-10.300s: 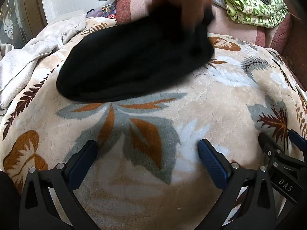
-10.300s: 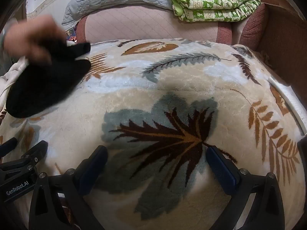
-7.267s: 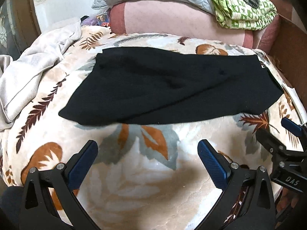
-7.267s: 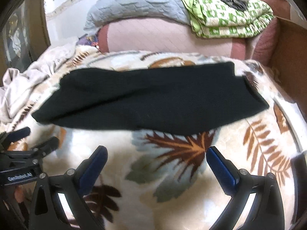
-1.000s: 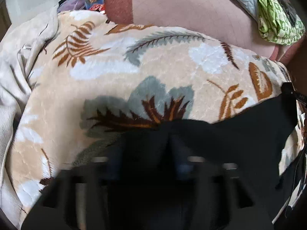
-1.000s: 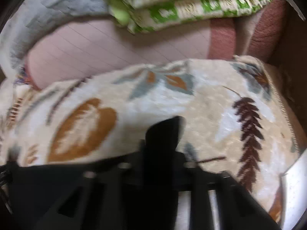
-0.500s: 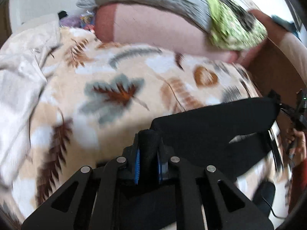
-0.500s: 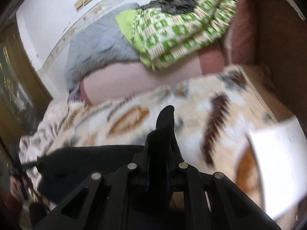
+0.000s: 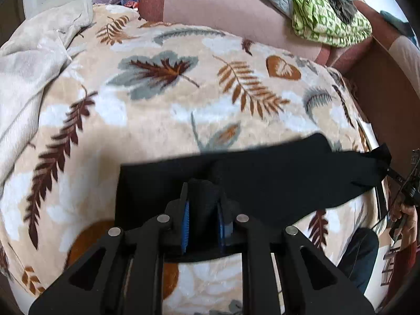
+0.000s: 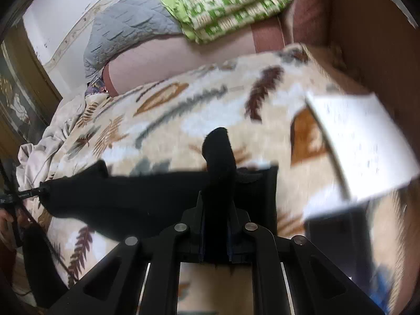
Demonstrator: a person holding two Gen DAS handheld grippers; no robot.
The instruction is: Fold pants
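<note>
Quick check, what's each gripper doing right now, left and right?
Left gripper: closed, pinching a bunch of the black pants.
Right gripper: closed, pinching the pants' other end.

The left gripper's [image 9: 202, 220] blue pads [image 9: 185, 216] are mostly buried in black pants [image 9: 262, 181] fabric. In the right wrist view the white sheet [image 10: 367, 141] and leaf-print blanket [image 10: 183, 110] smear with blur. The green quilt [image 10: 225, 2] runs off the top edge.
</note>
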